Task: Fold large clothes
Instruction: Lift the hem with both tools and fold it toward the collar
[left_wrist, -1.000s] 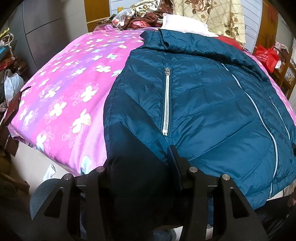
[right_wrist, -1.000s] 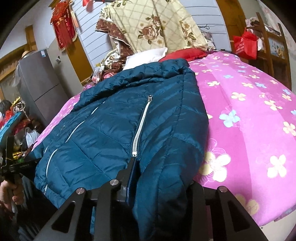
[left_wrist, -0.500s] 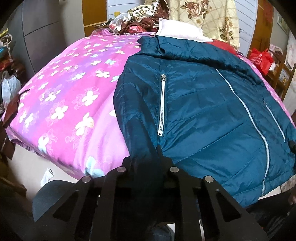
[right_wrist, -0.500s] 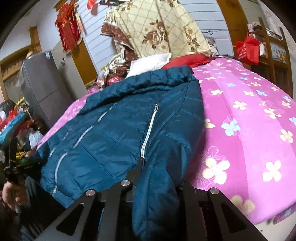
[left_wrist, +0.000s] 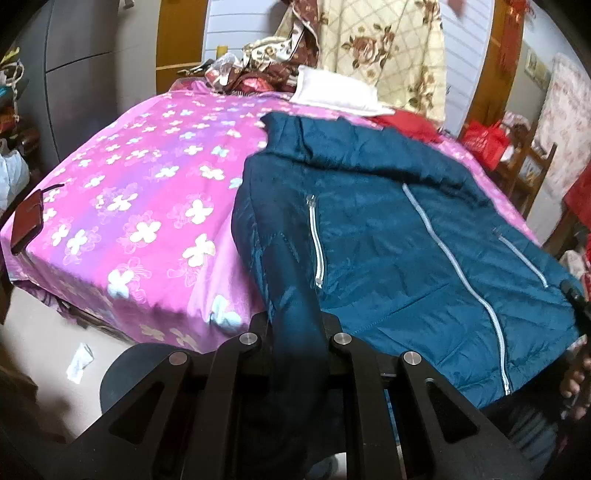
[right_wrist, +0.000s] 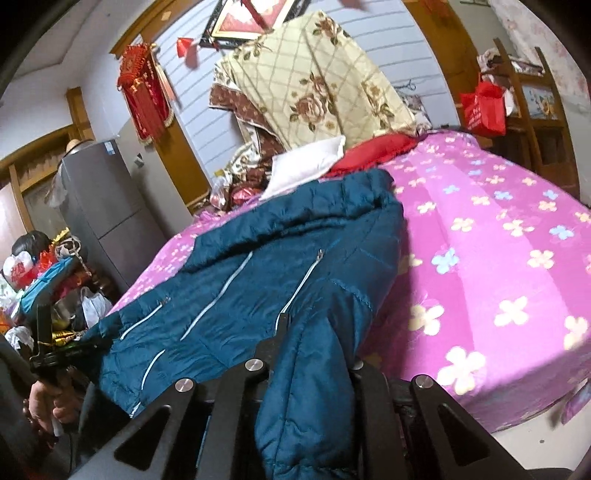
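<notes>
Pulled nearer the bed's (left_wrist: 122, 206) edge since a second ago, the jacket (left_wrist: 388, 236) (lower right) hangs clenched in both left gripper (left_wrist: 295, 332) and right gripper (right_wrist: 314, 354), ready for folding.

Both wrist cameras looked from the bed's (left_wrist: 122, 221) foot toward its head, close over the jacket (left_wrist: 388, 240); they shared its zippered front.

A teal quilted jacket (left_wrist: 388, 236) lies front-up on the bed, its 3 silver zippers closed.
</notes>
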